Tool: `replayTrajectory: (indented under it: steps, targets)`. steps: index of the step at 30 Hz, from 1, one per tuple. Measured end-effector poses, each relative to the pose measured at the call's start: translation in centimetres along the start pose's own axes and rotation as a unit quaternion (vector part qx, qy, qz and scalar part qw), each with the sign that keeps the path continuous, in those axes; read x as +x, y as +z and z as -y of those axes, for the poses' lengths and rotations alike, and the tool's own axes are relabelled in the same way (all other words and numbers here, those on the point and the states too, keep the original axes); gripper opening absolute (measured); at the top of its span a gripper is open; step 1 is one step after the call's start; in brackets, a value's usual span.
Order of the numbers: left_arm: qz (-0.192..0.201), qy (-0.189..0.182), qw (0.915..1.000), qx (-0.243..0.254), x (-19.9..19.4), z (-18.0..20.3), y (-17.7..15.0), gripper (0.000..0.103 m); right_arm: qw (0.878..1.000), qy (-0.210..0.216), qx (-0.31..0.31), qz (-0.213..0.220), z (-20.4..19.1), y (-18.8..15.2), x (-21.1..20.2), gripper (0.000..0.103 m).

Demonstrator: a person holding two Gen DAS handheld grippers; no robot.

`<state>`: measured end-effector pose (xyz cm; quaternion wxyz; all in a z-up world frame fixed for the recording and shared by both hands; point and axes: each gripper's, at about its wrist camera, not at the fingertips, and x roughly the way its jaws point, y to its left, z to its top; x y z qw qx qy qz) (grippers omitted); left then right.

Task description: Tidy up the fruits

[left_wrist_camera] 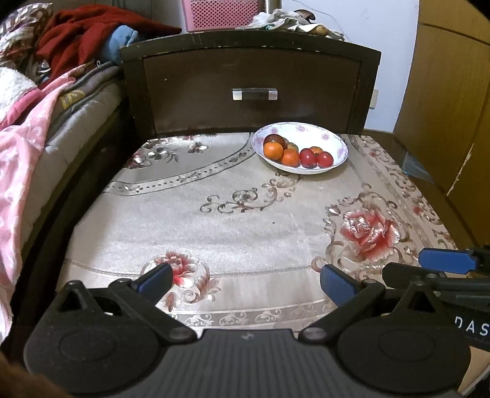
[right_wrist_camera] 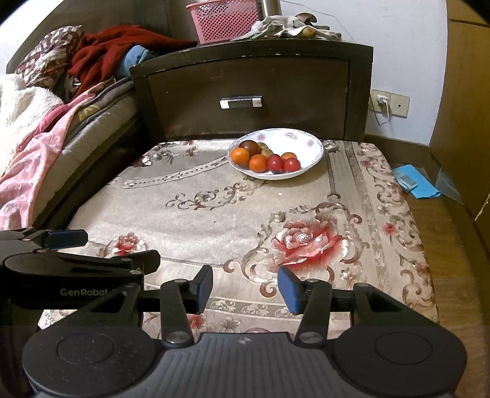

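A bedroom corner under dim indoor light. A floral beige rug (right_wrist_camera: 245, 214) with red roses fills the centre. At 12 o'clock stands a dark wooden nightstand (right_wrist_camera: 251, 88) with one drawer and a metal handle (right_wrist_camera: 241, 102); a pink plastic basket (right_wrist_camera: 225, 18) and crumpled cloths (right_wrist_camera: 284, 26) sit on top. At 9 to 10 o'clock, a bed (left_wrist_camera: 76, 110) carries a pink blanket (left_wrist_camera: 21, 159) and red clothing (left_wrist_camera: 82, 33). A white wall (right_wrist_camera: 395, 61) with a socket and plugged charger (right_wrist_camera: 382, 101) rises at 2 o'clock. Wooden cabinet panels (left_wrist_camera: 450, 101) stand at 3 o'clock, above brown wooden floor (right_wrist_camera: 453, 245).
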<state>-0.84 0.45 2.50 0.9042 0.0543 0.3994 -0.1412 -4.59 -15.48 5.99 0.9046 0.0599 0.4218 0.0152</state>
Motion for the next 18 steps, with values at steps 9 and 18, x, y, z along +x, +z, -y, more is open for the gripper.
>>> replayTrajectory:
  steps: [9, 18]
  targets:
    - [0.001, 0.004, 1.0, -0.003, -0.29, -0.01, -0.4, 0.103, 1.0, 0.001, -0.002, 0.0, -0.21, -0.26, -0.25, 0.042]
    - [-0.011, 0.007, 0.9999, 0.001, -0.3, 0.09, -0.55, 0.103, 1.0, 0.0, -0.004, -0.002, -0.35, -0.68, -0.45, 0.042]
